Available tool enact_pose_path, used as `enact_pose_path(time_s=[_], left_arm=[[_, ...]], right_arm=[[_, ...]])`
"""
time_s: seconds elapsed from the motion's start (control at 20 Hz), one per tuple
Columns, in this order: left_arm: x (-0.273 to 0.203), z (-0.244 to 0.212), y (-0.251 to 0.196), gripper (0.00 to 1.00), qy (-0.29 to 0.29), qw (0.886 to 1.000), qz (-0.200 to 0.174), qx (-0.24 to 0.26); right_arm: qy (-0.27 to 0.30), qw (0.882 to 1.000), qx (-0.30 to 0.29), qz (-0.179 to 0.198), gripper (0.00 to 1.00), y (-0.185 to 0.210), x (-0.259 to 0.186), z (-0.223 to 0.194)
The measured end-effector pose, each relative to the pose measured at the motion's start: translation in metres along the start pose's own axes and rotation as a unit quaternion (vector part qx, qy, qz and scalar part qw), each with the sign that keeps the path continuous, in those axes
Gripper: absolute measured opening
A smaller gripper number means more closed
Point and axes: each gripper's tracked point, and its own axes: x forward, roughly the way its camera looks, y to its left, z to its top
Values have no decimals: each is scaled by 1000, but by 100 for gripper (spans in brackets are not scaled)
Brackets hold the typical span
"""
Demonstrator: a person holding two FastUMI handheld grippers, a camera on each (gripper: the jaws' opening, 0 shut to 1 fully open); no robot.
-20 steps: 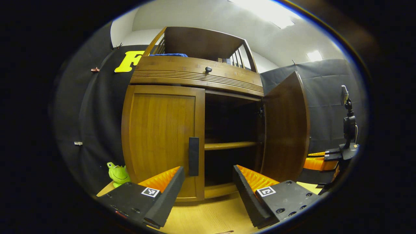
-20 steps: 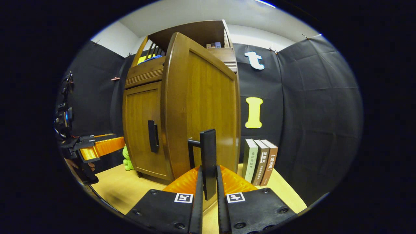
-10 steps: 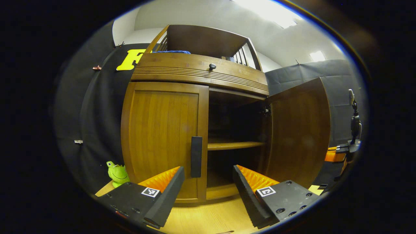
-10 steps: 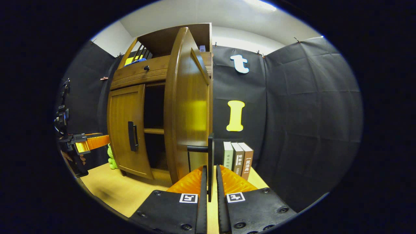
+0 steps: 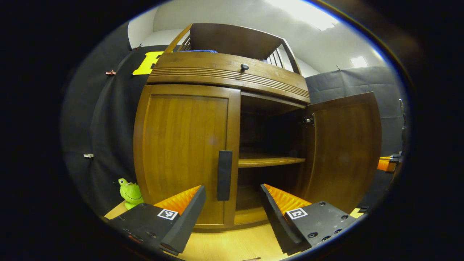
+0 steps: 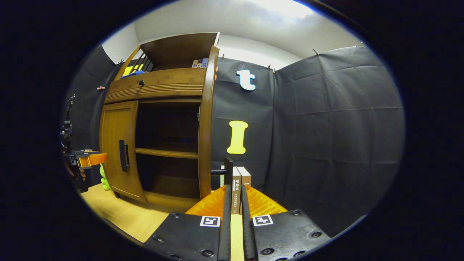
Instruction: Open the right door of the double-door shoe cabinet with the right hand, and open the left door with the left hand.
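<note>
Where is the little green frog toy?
In the left gripper view, the frog toy sits low on the left, on the wooden floor beside the closed left door of the cabinet.

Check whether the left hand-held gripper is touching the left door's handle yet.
Apart. The left gripper view shows the left hand-held gripper open, with the left door's handle beyond its fingertips and neither finger reaching it.

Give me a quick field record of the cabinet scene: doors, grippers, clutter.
right door: open wide, edge-on in right gripper view
right door handle: clamped between fingers
right gripper: shut on that handle
left door: closed
left door handle: untouched
left gripper: open, just short of left door handle
inside: shelf
clutter: green frog toy, books
</note>
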Motion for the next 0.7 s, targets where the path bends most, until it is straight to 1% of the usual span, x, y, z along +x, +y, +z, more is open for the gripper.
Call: enact_pose_path(time_s=[0.05,0.1,0.25,0.3,0.4,0.5,0.6,0.65,0.7], left_arm=[[3,-2,3,93,3,1000,3,-1],[5,-3,4,93,5,1000,5,-1],[12,-4,5,93,1,1000,5,0],[15,-3,4,94,-1,1000,3,-2],[22,-2,4,94,-8,1000,0,-4],[31,0,7,94,-15,1000,5,2],[42,0,10,94,-23,1000,11,2],[48,-1,11,94,-20,1000,12,2],[56,-2,11,94,-16,1000,13,4]], right_arm=[[-2,1000,3,-1,10,1,0,1],[-2,1000,-1,-7,17,-4,-2,2],[-7,1000,-13,-21,16,-10,-11,4],[-13,999,-17,-24,16,-12,-13,4],[-19,999,-21,-32,42,-19,-20,4],[-18,998,-27,-63,69,-33,-26,2],[-16,994,-46,-95,95,-44,-29,-2],[-19,992,-56,-109,99,-54,-25,-1],[-22,991,-62,-115,95,-57,-27,0]])
